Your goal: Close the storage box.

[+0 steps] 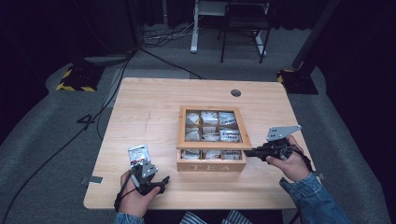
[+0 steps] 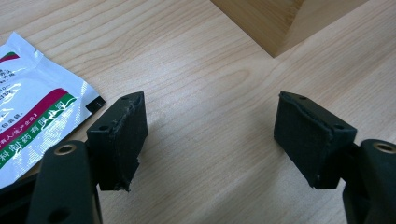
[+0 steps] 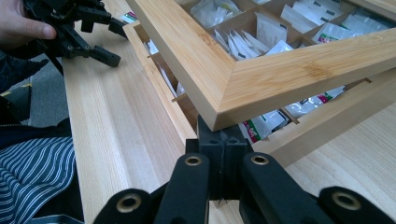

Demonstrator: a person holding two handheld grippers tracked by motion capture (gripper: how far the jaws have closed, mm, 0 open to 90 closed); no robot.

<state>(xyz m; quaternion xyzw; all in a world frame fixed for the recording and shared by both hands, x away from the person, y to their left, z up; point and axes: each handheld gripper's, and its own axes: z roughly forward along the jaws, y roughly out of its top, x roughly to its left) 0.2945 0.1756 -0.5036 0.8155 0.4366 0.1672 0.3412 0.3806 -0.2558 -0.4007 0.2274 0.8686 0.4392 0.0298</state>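
Square bamboo tea box (image 1: 211, 161), centre frame, glazed lid (image 3: 261, 79) propped ajar. Right gripper (image 3: 223, 140) shut under lid corner. Left gripper (image 2: 210, 135) gaping, empty; glossy sachet (image 2: 32, 116) beside.

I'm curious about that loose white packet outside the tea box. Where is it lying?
In the high view, the white packet lies flat on the table, left of the tea box and just beyond the left gripper.
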